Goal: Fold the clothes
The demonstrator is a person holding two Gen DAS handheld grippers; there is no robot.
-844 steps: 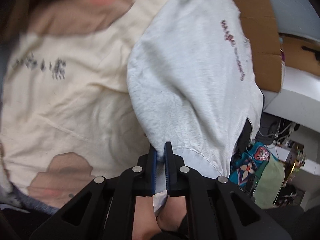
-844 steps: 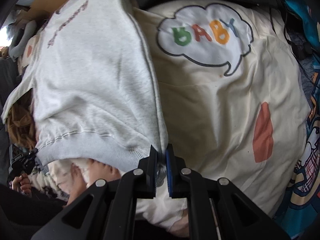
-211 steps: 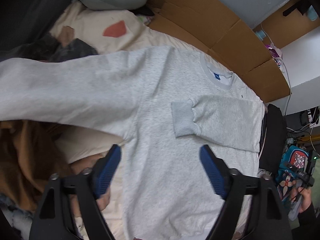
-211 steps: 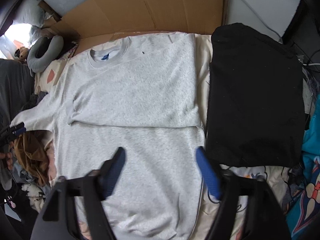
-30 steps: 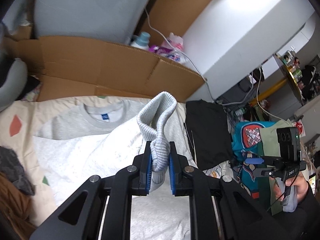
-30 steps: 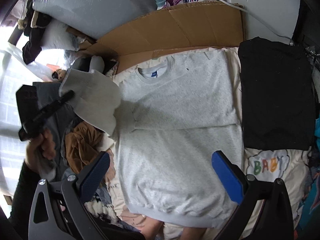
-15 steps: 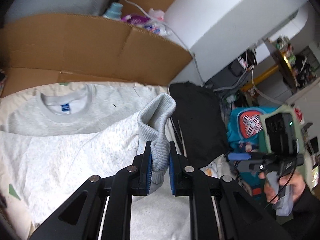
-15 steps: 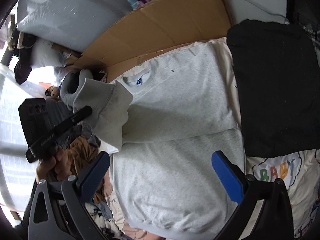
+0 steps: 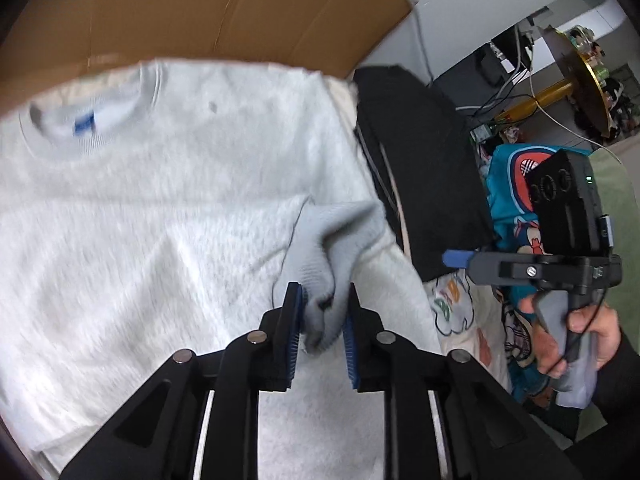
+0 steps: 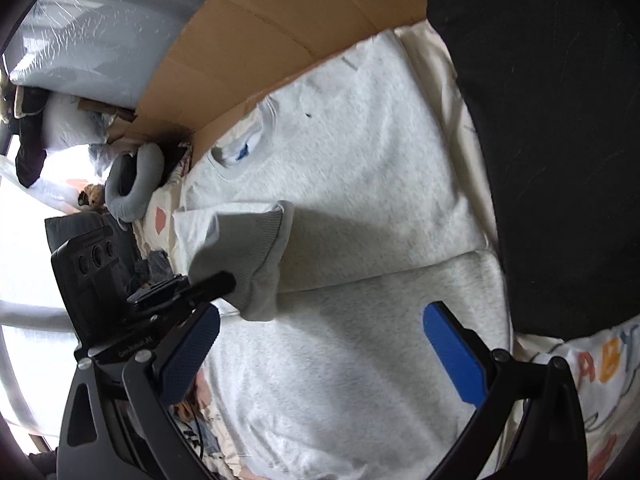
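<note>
A light grey sweatshirt lies flat on the bed, neck toward the cardboard, with its right sleeve folded across the chest. My left gripper has the ribbed cuff of the other sleeve between its blue pads, low over the sweatshirt's right half. Its jaws are opening and the cuff still fills the gap. In the right wrist view the same cuff hangs from the left gripper's fingers. My right gripper stands wide open above the sweatshirt's lower body, holding nothing.
A folded black garment lies right of the sweatshirt. A cardboard sheet stands behind the collar. A grey neck pillow and loose clothes lie to the left. The cream sheet with coloured letters shows at the lower right. A hand holds the right gripper's handle.
Both grippers have come down toward the sweatshirt. The left one has carried the sleeve cuff down across the chest, and its pads stand a little wider apart. The right one stays wide open.
</note>
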